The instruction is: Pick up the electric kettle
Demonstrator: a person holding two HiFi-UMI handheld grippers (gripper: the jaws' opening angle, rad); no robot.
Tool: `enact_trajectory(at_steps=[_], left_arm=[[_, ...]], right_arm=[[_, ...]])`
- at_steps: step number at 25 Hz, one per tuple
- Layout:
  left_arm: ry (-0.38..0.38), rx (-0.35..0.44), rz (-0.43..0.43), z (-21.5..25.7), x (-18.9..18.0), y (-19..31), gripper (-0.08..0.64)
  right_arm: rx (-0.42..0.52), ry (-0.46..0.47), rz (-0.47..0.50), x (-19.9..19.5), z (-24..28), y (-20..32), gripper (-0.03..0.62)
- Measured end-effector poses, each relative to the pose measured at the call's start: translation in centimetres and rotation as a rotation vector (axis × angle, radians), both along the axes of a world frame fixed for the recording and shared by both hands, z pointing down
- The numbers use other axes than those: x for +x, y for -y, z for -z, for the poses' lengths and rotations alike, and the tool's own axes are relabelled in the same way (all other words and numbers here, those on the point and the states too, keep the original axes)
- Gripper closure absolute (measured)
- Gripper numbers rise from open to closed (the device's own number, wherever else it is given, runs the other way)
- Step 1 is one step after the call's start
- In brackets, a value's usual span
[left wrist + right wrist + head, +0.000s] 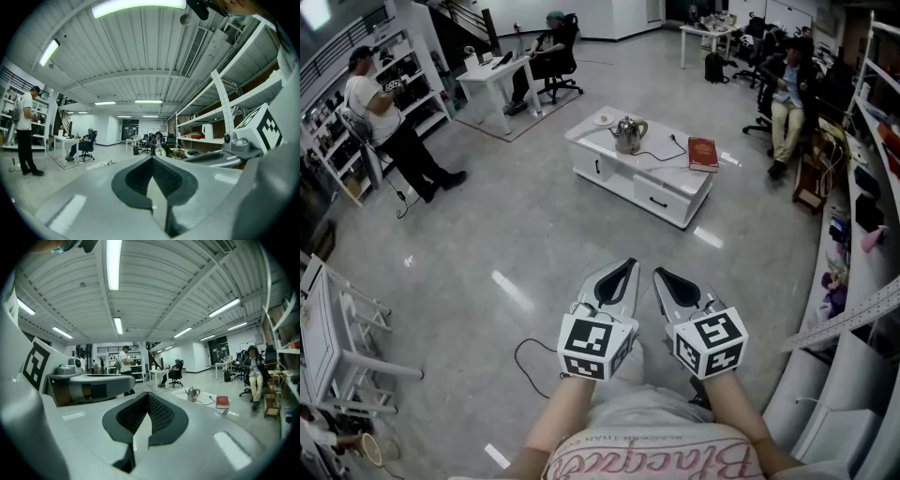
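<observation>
The electric kettle (627, 134) is silver and stands on a low white table (619, 167) across the room, its cord trailing to the right. In the right gripper view the kettle (191, 393) is small and far off, to the right of my jaws. My left gripper (630, 263) and right gripper (659, 273) are held side by side close to my body, pointing towards the table, well short of it. Both are shut with nothing between the jaws, as the left gripper (151, 158) and right gripper (149, 395) show in their own views.
A red book (703, 153) and a small plate (604, 118) share the table with the kettle. One person stands by shelves (389, 122) at the left, another sits at a desk (546, 52), a third sits at the right (787, 98). Shelving (865, 178) lines the right; a cable (528, 354) lies on the floor.
</observation>
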State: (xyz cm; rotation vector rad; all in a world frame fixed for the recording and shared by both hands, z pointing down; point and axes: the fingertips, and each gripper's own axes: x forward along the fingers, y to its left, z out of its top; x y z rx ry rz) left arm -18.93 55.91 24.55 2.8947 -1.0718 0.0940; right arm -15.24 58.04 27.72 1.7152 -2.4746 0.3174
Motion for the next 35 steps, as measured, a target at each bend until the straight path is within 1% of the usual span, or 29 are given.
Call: enact_trajectory(at_steps=[4, 6, 9, 12, 17, 21, 25, 30, 35], left_arm=[[0.015, -0.017, 0.005, -0.9, 0.8, 3.1, 0.557], [0.005, -0.020, 0.003, -1.1, 1.3, 5.0, 0.557], [-0.017, -0.021, -0.011, -1.0, 2.3, 8.0, 0.555], [-0.026, -0.016, -0.012, -0.7, 3.1, 11.3, 0.555], [-0.038, -0.027, -0.014, 0.3, 4.8, 17.2, 0.555], [-0.048, -0.036, -0.023, 0.8, 5.8, 21.9, 0.555], [-0.054, -0.022, -0.030, 0.9, 6.6, 26.2, 0.555], [-0.066, -0.035, -0.020, 0.5, 6.9, 30.2, 0.557], [-0.065, -0.047, -0.020, -0.2, 7.0, 32.6, 0.555]], right_arm=[[-0.039, 0.003, -0.013, 1.1, -1.3, 2.9, 0.569], [-0.043, -0.009, -0.021, 1.9, -1.6, 4.8, 0.569], [-0.039, -0.013, -0.029, 3.0, -1.4, 7.8, 0.569], [-0.024, -0.015, -0.031, 4.1, -0.8, 11.0, 0.569], [-0.025, -0.031, -0.022, 5.6, 0.0, 16.7, 0.569], [-0.028, -0.034, -0.004, 6.2, 0.4, 21.7, 0.569], [-0.024, -0.025, -0.006, 6.8, 0.7, 26.1, 0.569], [-0.030, -0.027, -0.016, 7.5, 0.5, 29.9, 0.569], [-0.033, -0.028, -0.039, 8.3, 0.3, 32.2, 0.569]])
